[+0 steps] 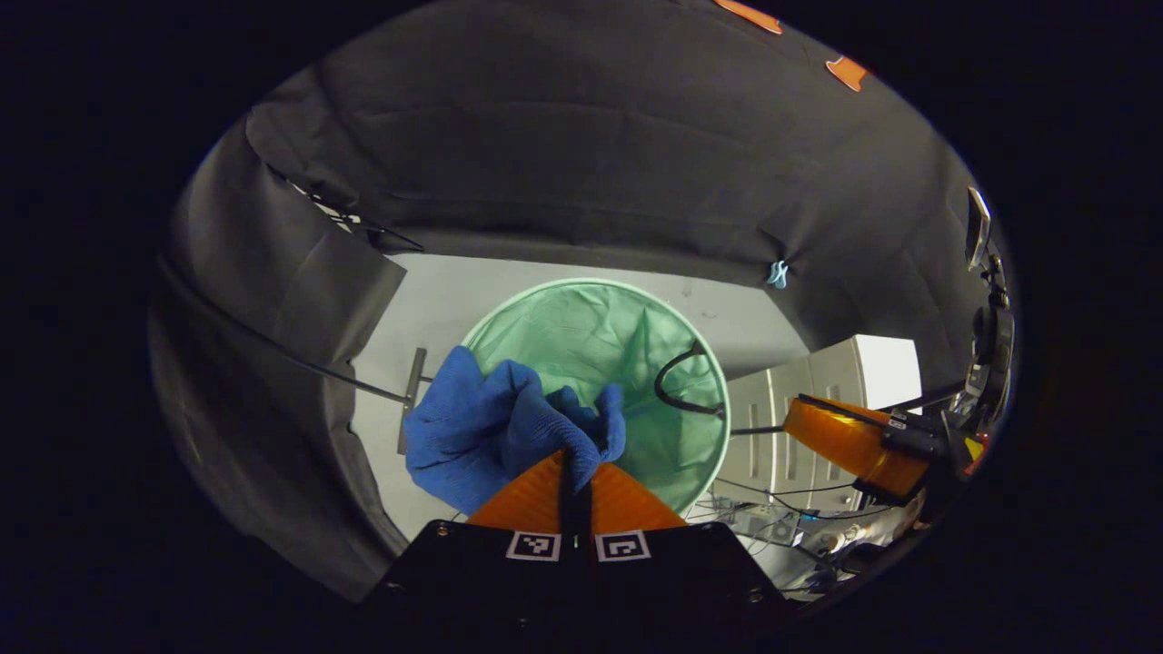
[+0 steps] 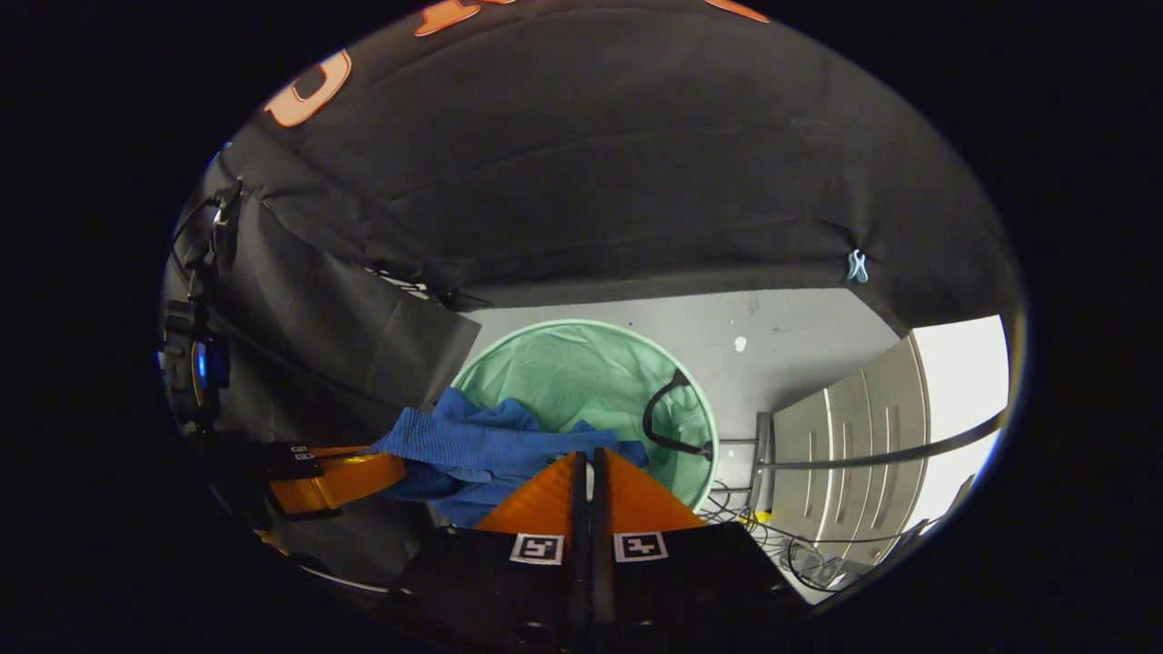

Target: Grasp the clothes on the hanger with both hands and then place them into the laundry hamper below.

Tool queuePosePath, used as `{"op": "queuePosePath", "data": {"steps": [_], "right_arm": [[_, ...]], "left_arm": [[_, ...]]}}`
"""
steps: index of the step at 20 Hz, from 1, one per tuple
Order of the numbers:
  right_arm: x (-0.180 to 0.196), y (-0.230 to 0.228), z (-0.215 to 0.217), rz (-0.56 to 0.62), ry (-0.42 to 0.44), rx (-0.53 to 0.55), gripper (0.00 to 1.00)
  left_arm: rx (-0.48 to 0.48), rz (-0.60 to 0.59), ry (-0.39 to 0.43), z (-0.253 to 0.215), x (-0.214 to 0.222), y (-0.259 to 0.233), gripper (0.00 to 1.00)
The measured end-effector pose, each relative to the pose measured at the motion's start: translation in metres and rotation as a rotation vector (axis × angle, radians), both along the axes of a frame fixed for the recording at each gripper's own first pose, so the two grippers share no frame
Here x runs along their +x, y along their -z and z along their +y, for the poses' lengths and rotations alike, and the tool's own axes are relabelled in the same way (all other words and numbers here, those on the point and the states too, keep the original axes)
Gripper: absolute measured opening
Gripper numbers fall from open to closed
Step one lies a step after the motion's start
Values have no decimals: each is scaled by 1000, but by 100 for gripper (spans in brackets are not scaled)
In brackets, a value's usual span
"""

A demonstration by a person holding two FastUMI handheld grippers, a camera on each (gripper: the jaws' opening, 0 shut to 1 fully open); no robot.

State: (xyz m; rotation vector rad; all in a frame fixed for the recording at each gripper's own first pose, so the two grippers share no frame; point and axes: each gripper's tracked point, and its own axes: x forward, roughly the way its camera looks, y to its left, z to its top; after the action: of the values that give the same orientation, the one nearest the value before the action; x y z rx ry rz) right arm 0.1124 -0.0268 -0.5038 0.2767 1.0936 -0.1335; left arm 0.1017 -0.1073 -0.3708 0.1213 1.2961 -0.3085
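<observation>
Left gripper view, both grippers (image 1: 576, 459) (image 2: 589, 454) clenched on ribbed blue cloth (image 1: 472, 427), above round green mesh hamper (image 1: 627, 336).

floor (image 2: 800, 341): pale grey, bare patch with a few small specks near the back wall | cabinet (image 2: 859, 454): white, drawer fronts, stands at the floor's right edge | cables (image 2: 772, 536): dark tangle on the floor at the cabinet's foot | clip (image 2: 856, 265): light blue, pinned on the black cloth above the cabinet
</observation>
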Motion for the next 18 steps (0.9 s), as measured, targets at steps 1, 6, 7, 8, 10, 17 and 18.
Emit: {"op": "queuePosePath", "data": {"steps": [1, 6, 7, 8, 10, 17, 18], "right_arm": [[-2, 2, 1, 3, 5, 0, 7], [-20, 4, 8, 15, 33, 7, 7], [-23, 1, 8, 17, 41, 5, 7], [-25, -1, 9, 15, 45, 7, 7], [-28, -5, 10, 10, 52, 4, 7], [-37, -26, 4, -8, 59, -18, 8], [-38, -30, 4, -8, 56, -22, 8]], "left_arm": [[5, 8, 9, 2, -5, 3, 1], [29, 10, 6, 2, -5, 10, 2], [28, 14, 7, 3, -7, 9, 4], [30, 17, 8, 2, -9, 7, 5], [20, 14, 13, 1, -11, -1, 8], [-19, -48, 17, -8, -6, -33, 10], [-23, -54, 10, -8, -7, -36, 13]]}}
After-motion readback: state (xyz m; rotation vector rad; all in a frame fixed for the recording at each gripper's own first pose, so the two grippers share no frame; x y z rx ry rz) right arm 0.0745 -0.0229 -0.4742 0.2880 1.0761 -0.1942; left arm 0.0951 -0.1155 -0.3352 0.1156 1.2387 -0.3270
